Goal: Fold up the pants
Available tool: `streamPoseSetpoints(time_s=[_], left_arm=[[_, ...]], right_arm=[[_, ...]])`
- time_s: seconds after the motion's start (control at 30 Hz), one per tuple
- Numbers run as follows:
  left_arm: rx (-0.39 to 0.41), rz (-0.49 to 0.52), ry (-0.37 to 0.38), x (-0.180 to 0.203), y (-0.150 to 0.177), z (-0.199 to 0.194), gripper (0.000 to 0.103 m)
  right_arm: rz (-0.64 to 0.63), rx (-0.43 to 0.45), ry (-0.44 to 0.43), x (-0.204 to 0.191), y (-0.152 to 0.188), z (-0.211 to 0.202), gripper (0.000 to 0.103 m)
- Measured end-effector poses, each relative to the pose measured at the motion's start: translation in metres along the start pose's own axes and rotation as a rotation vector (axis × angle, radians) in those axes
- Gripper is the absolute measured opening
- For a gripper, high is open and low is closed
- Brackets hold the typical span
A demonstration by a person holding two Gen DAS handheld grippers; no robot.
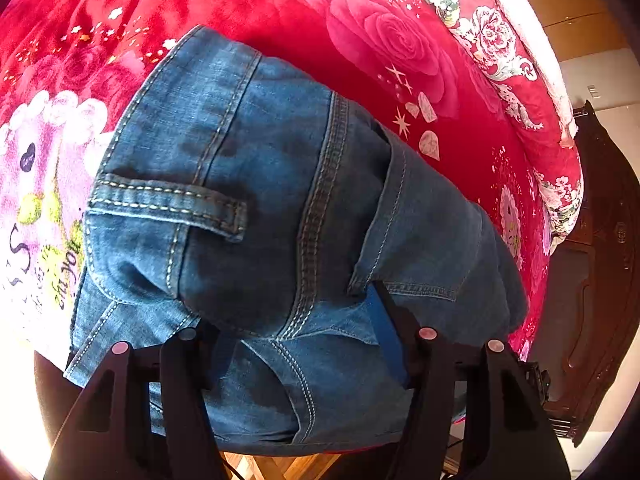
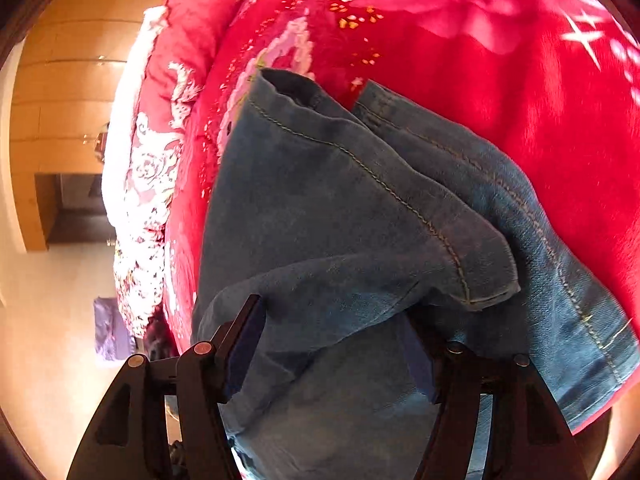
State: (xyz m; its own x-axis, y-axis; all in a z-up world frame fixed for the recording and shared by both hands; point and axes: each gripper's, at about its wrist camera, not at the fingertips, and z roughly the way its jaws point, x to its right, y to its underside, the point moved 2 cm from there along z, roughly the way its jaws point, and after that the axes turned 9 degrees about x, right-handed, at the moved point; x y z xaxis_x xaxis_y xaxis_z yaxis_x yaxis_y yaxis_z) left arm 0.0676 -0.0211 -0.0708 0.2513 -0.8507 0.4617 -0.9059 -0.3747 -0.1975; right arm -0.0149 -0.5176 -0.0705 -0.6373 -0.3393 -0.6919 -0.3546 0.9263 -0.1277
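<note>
**Jeans bunched at the bed's near edge**

The jeans (image 1: pixel 280 208) lie crumpled on the red blanket (image 1: pixel 280 4), waistband end by the left gripper (image 1: pixel 308 356), leg hems by the right gripper (image 2: pixel 336 352). Both sets of jaws stand apart with denim between them, apparently unpinched. Best, I'd say, to bite only the top layer at a seam, then pull flat before folding.

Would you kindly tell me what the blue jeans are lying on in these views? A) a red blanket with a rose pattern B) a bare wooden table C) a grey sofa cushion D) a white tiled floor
A: both wrist views show the jeans spread on a red rose-printed blanket.
</note>
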Motion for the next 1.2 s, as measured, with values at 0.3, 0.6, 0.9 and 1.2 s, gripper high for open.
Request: streamPoseSetpoints(time_s=[0.3,0.6,0.9,1.2], left_arm=[[0.078,0.095,-0.01,0.009,-0.002,-0.023,0.004],[0.065,0.166,0.063,-0.009,0.04,-0.083,0.004],[-0.189,0.092,-0.044,-0.049,0.082,-0.029,0.005],[-0.15,0.316,0.093,-0.056,0.052,-0.108,0.02]], right_arm=[[-0.086,0.079,-0.194,-0.021,0.0,-0.022,0.004],[-0.251,0.028,-0.258,-0.015,0.035,-0.107,0.004],[-0.181,-0.083,-0.013,0.073,0.059,-0.079,0.011],[-0.344,0.005,0.063,0.037,0.029,-0.152,0.047]])
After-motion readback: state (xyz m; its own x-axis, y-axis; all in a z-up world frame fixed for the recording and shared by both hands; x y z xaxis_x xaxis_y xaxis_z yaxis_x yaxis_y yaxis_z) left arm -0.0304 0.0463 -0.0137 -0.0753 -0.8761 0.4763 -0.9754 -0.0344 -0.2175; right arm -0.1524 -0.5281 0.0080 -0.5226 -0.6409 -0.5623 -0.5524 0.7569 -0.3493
